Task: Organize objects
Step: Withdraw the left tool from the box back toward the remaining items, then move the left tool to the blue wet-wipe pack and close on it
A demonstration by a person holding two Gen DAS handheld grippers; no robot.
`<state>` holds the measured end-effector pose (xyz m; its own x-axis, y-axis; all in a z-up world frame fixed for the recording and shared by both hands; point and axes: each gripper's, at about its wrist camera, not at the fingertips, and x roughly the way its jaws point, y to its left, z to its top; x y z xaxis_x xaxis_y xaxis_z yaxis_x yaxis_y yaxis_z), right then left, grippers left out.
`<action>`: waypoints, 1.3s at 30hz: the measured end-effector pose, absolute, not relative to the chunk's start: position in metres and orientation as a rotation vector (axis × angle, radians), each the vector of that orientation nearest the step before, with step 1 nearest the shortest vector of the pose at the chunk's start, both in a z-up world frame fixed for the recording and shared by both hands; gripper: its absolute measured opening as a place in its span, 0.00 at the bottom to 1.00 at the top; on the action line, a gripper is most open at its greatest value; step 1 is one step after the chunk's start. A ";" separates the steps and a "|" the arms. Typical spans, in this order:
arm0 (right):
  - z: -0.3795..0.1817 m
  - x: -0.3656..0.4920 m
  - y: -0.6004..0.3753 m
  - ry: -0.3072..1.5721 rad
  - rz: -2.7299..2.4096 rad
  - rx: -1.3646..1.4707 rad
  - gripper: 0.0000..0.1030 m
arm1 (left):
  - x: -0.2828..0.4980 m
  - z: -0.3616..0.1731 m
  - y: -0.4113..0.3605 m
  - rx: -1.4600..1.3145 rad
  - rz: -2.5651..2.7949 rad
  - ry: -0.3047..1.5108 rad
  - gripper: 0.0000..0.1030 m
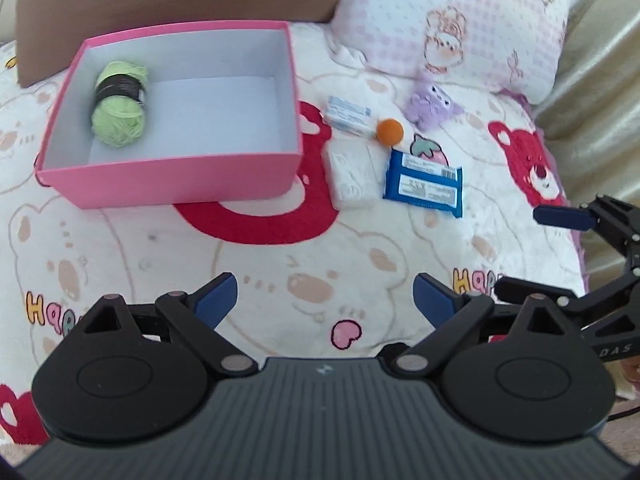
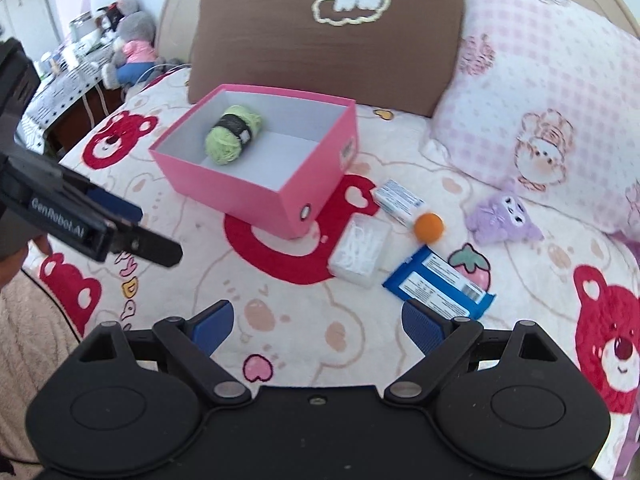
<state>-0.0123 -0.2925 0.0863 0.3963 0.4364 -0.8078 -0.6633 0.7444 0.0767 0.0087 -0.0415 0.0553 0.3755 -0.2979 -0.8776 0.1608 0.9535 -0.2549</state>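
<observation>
Both grippers, left (image 1: 325,300) and right (image 2: 317,322), hover spread and empty over the bedspread (image 2: 280,320), the pink box (image 2: 256,184) holding only green yarn (image 2: 232,134), while the blue packet (image 2: 438,282), right of the box, lies nearer the right one.

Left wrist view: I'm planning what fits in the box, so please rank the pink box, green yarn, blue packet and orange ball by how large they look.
1. pink box
2. blue packet and green yarn: similar, and the yarn lies farther back, so I won't rank them.
3. orange ball
</observation>
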 end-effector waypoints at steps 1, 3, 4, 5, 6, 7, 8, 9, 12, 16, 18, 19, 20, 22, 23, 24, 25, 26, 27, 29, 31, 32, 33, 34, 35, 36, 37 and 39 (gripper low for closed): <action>0.085 -0.013 -0.295 0.928 0.706 -0.264 0.91 | 0.009 0.053 -0.048 -0.103 -0.291 1.145 0.92; 0.083 -0.015 -0.299 0.922 0.715 -0.252 0.91 | 0.009 0.050 -0.057 -0.069 -0.297 1.144 0.92; 0.081 -0.016 -0.300 0.917 0.715 -0.256 0.91 | 0.010 0.049 -0.060 -0.069 -0.305 1.150 0.92; 0.080 -0.017 -0.302 0.910 0.713 -0.262 0.91 | 0.011 0.046 -0.063 -0.075 -0.314 1.156 0.92; 0.078 -0.019 -0.303 0.901 0.708 -0.269 0.91 | 0.012 0.044 -0.065 -0.080 -0.320 1.161 0.92; 0.076 -0.019 -0.305 0.892 0.703 -0.277 0.91 | 0.012 0.042 -0.067 -0.081 -0.319 1.164 0.92; 0.074 -0.020 -0.306 0.883 0.696 -0.284 0.91 | 0.013 0.039 -0.070 -0.079 -0.318 1.162 0.92; 0.072 -0.020 -0.308 0.874 0.687 -0.289 0.91 | 0.013 0.038 -0.072 -0.074 -0.316 1.152 0.92; 0.064 -0.022 -0.315 0.817 0.655 -0.297 0.90 | 0.014 0.031 -0.081 -0.063 -0.335 1.108 0.92; 0.054 -0.025 -0.319 0.721 0.553 -0.358 0.90 | 0.024 0.017 -0.088 -0.115 -0.384 1.124 0.91; 0.050 -0.023 -0.321 0.694 0.532 -0.379 0.90 | 0.030 0.011 -0.092 -0.138 -0.389 1.134 0.91; 0.048 -0.022 -0.322 0.685 0.526 -0.384 0.90 | 0.033 0.008 -0.094 -0.153 -0.387 1.136 0.91; 0.046 -0.020 -0.324 0.682 0.527 -0.390 0.90 | 0.037 0.005 -0.095 -0.168 -0.394 1.144 0.91; 0.040 -0.014 -0.323 0.713 0.532 -0.421 0.88 | 0.042 0.001 -0.099 -0.197 -0.408 1.147 0.91; 0.036 -0.012 -0.323 0.729 0.535 -0.443 0.87 | 0.045 -0.001 -0.101 -0.205 -0.408 1.143 0.91; 0.032 -0.011 -0.322 0.734 0.541 -0.465 0.87 | 0.048 -0.002 -0.103 -0.207 -0.412 1.136 0.91; 0.028 -0.010 -0.322 0.731 0.546 -0.488 0.87 | 0.050 -0.003 -0.105 -0.208 -0.415 1.127 0.91; 0.025 -0.011 -0.322 0.727 0.549 -0.506 0.87 | 0.052 -0.004 -0.108 -0.208 -0.415 1.118 0.91; 0.022 -0.012 -0.322 0.722 0.553 -0.519 0.87 | 0.053 -0.004 -0.111 -0.204 -0.418 1.106 0.91; 0.018 -0.013 -0.323 0.709 0.566 -0.511 0.87 | 0.058 -0.006 -0.118 -0.190 -0.424 1.095 0.91; 0.017 -0.014 -0.326 0.682 0.576 -0.474 0.87 | 0.065 -0.005 -0.126 -0.170 -0.425 1.090 0.91; 0.018 -0.014 -0.327 0.667 0.580 -0.450 0.88 | 0.069 -0.004 -0.130 -0.155 -0.434 1.076 0.91; 0.018 -0.013 -0.329 0.656 0.582 -0.428 0.88 | 0.072 -0.003 -0.133 -0.146 -0.445 1.063 0.91; 0.018 -0.011 -0.330 0.653 0.578 -0.412 0.88 | 0.076 -0.003 -0.136 -0.144 -0.451 1.053 0.91; 0.018 -0.008 -0.332 0.653 0.567 -0.400 0.88 | 0.078 -0.003 -0.138 -0.147 -0.457 1.048 0.91; 0.017 -0.004 -0.333 0.654 0.552 -0.389 0.88 | 0.081 -0.004 -0.140 -0.151 -0.468 1.040 0.91; 0.015 0.001 -0.335 0.661 0.536 -0.374 0.88 | 0.084 -0.005 -0.141 -0.157 -0.475 1.033 0.91; 0.012 0.011 -0.342 0.684 0.513 -0.320 0.88 | 0.089 -0.008 -0.145 -0.160 -0.485 1.020 0.90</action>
